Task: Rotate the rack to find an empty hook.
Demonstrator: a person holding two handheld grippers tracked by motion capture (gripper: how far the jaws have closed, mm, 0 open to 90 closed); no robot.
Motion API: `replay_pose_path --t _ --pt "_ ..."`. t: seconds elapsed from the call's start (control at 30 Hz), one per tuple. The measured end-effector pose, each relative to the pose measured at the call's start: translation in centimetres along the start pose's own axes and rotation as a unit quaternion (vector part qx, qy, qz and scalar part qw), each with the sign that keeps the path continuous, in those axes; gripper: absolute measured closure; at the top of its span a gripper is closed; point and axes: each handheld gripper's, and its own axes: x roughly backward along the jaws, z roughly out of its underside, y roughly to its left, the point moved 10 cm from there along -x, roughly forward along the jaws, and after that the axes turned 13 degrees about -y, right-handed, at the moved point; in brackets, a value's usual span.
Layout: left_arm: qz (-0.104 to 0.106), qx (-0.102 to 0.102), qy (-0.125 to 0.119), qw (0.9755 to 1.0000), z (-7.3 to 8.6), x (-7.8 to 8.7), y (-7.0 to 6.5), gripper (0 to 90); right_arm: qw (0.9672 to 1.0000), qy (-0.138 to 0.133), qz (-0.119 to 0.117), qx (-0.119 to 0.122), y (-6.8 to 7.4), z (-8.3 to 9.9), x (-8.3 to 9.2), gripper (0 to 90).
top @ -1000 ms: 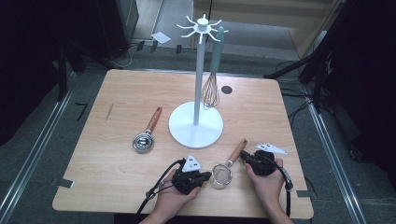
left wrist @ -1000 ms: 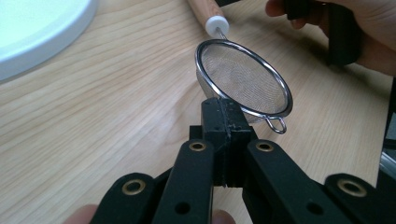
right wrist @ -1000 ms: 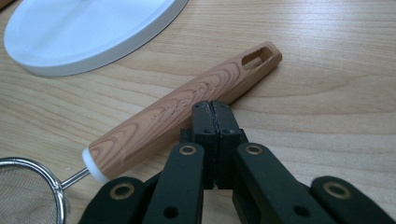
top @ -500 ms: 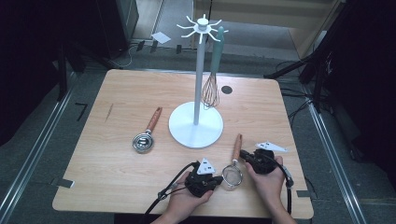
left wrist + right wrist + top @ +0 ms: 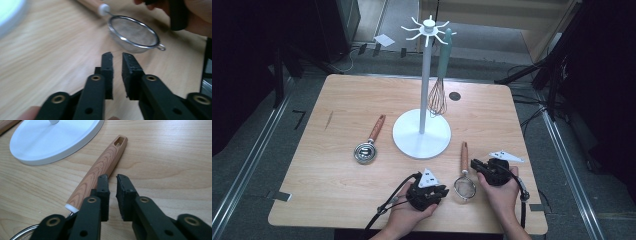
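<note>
High view puts the strainer [image 5: 464, 186] near the front edge of the table [image 5: 337, 210], toward its right corner, with the mesh bowl toward the person and the wooden handle pointing away, at the white stand [image 5: 422, 134]. The left gripper [image 5: 438, 191] sits just left of the bowl and the right gripper [image 5: 476, 165] just right of the handle. Both pairs of jaws have just been opening; they now stand a little apart and nothing is between them, so neither one is grasping anything.

Right gripper view shows the handle [image 5: 100, 171] lying beside the left jaw, not in the gap. In my judgement the step in hand is to take the strainer by this handle, probably to hang it on the stand beside the whisk [image 5: 439, 92]. To do it well, the jaws should open wider first, because the present gap looks narrower than the handle. Then the gripper should come across the handle at its middle, with one jaw on each side, and close squarely. A grip too near the slotted end would cover the hanging hole.

Left gripper view shows the bowl [image 5: 133, 33] just ahead of the jaws. This gripper could steady the rim so that the strainer does not roll.
</note>
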Motion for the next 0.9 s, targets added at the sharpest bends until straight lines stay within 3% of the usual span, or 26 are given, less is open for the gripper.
replay_pose_path --t 0.1,0.23,0.4,0.47,0.53,0.6,0.77,0.9 --pt "-0.021 -0.009 -0.016 0.9996 -0.2 1.7 1.4 66.4 1.0000 0.001 0.000 -0.002 0.1 -0.3 0.3 69.7" --pt "-0.038 0.007 -0.038 0.9985 -0.7 4.0 3.5 53.5 0.9998 0.011 -0.017 0.006 0.7 -0.5 0.5 56.3" --pt "-0.065 0.006 -0.056 0.9963 -1.0 7.0 5.9 36.9 0.9994 0.016 -0.031 -0.004 1.1 -0.7 0.5 52.4" --pt "-0.078 0.002 -0.058 0.9953 -0.8 8.3 7.0 34.3 0.9988 0.021 -0.041 -0.014 1.4 -0.8 0.6 50.9" --pt "-0.090 0.010 -0.062 0.9939 -0.6 9.5 8.2 29.0 0.9984 0.027 -0.044 -0.023 1.5 -0.8 0.6 49.8" --pt "-0.105 0.023 -0.069 0.9918 -0.4 10.7 9.5 26.4 0.9985 0.027 -0.043 -0.021 1.5 -0.8 0.6 48.9" --pt "-0.155 0.024 -0.065 0.9855 0.4 13.5 12.7 10.6 0.9984 0.032 -0.037 -0.026 1.7 -1.1 0.3 48.0" --pt "-0.193 0.026 -0.065 0.9786 1.2 15.8 15.2 2.6 0.9980 0.052 -0.031 -0.019 2.1 -1.0 0.1 51.7"
